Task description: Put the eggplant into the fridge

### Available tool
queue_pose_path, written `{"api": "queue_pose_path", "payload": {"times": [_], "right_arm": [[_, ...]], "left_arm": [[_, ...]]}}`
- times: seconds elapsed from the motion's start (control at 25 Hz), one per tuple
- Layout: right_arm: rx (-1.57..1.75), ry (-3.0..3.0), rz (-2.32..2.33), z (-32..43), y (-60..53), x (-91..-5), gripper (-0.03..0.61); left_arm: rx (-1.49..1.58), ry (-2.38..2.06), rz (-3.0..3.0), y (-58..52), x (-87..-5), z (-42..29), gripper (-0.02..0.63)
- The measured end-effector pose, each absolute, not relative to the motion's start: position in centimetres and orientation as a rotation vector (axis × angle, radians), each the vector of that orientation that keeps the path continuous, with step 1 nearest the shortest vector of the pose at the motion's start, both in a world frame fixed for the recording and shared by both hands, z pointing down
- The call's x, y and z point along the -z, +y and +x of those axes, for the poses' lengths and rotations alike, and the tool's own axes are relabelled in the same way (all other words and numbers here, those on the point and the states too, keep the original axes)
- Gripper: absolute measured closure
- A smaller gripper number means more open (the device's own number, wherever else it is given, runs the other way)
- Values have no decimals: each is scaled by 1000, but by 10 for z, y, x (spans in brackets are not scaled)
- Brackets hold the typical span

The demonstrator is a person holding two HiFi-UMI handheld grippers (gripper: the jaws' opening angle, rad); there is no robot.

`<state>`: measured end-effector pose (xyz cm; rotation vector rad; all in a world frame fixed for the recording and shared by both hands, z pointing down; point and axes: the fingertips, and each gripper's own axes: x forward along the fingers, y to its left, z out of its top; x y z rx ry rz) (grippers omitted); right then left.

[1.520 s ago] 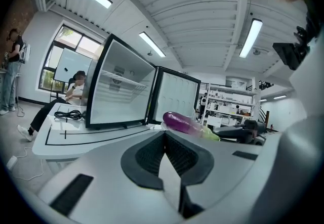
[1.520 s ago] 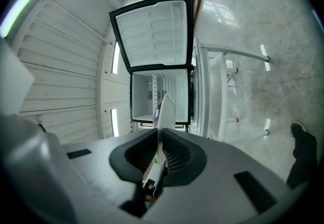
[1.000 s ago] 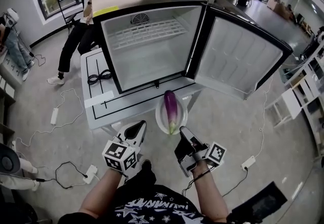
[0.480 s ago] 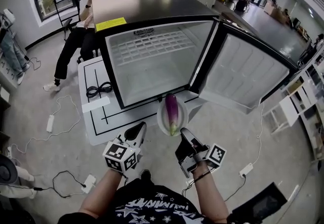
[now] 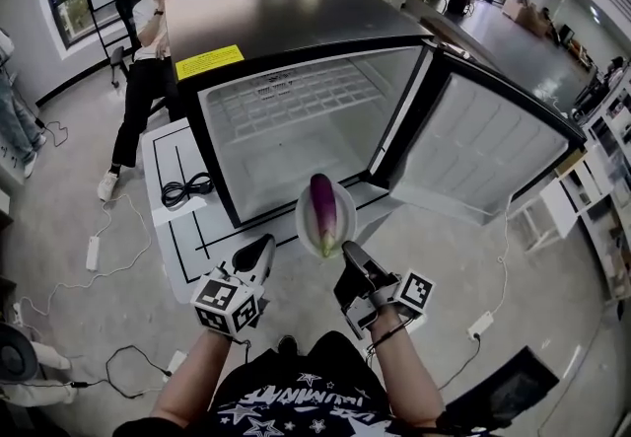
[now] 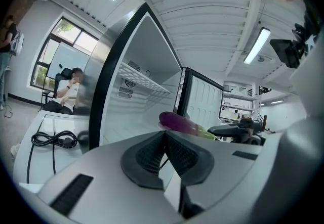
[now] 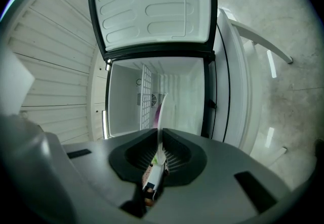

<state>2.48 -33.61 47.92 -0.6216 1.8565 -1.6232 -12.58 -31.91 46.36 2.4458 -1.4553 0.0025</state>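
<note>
The eggplant (image 5: 322, 207) is not yet in the fridge (image 5: 296, 21). It lies on a white plate (image 5: 346, 211), whose near rim is pinched edge-on between the closed jaws of the right hand-held gripper (image 5: 347, 250). The left hand-held gripper (image 5: 264, 249) is held beside it, jaws together on nothing. Just ahead of both, the door (image 5: 483, 154) is swung wide below a wire shelf (image 5: 296, 92). Carrying the plate forward and inside is judged to be what is left. A coiled cable (image 5: 185, 190) lies on the tabletop (image 5: 187, 238) ahead and to the left, and nothing is seen blocking the opening.
</note>
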Motion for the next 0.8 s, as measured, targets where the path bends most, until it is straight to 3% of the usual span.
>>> {"api": "queue_pose_path", "payload": {"times": [0.8], "right_arm": [[1788,1979,-489,-3,-436,-490,555]], "left_arm": [[10,-1615,2286,-383,-474,-125,604]]}}
